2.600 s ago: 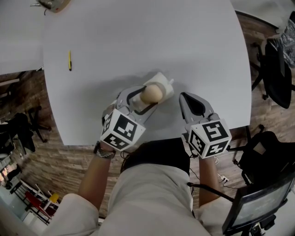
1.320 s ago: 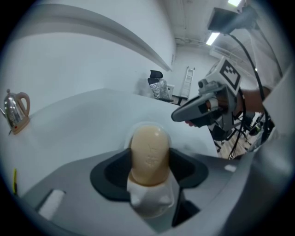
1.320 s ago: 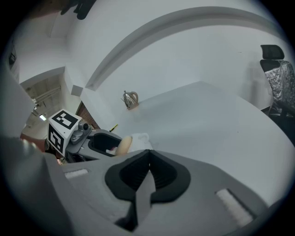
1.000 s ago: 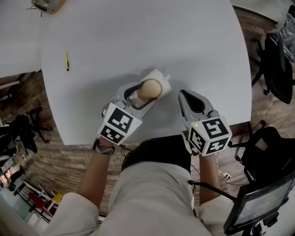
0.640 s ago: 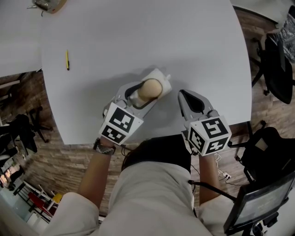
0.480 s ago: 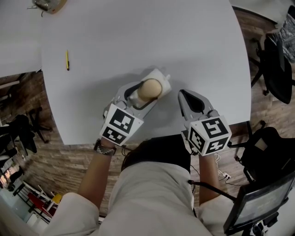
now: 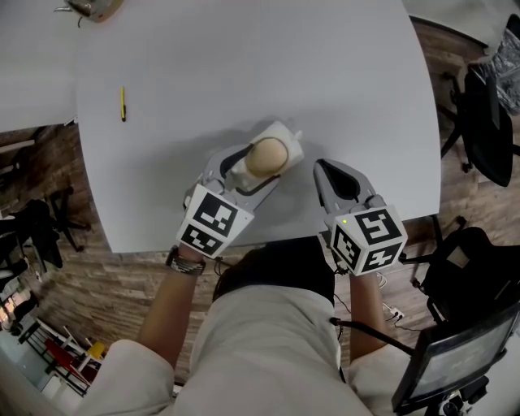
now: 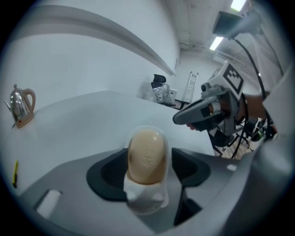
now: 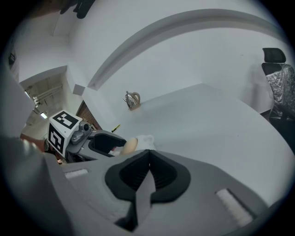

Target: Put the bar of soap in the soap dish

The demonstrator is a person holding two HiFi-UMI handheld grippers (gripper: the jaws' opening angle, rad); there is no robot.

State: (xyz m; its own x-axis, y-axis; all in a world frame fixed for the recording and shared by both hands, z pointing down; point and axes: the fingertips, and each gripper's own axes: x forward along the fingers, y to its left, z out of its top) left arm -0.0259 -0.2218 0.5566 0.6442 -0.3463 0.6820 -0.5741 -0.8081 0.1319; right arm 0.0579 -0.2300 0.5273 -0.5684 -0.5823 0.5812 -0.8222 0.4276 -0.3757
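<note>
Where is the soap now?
In the head view, the bar of soap sits in the soap dish near the front edge of the table. The jaws of the left gripper have just been opening and flank it without pressing.

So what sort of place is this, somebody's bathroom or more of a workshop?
Most likely an office or lab workroom, not a bathroom: a big white curved table on a wood-plank floor, a black swivel office chair beside it, and what looks like a dark computer monitor nearby.

Occlusion notes
Head view: soap dish (image 7: 289, 141) mostly buried under the soap (image 7: 266, 157); kettle (image 7: 96, 7) clipped by top edge (yellow stick (image 7: 123, 105) too small to identify).
</note>
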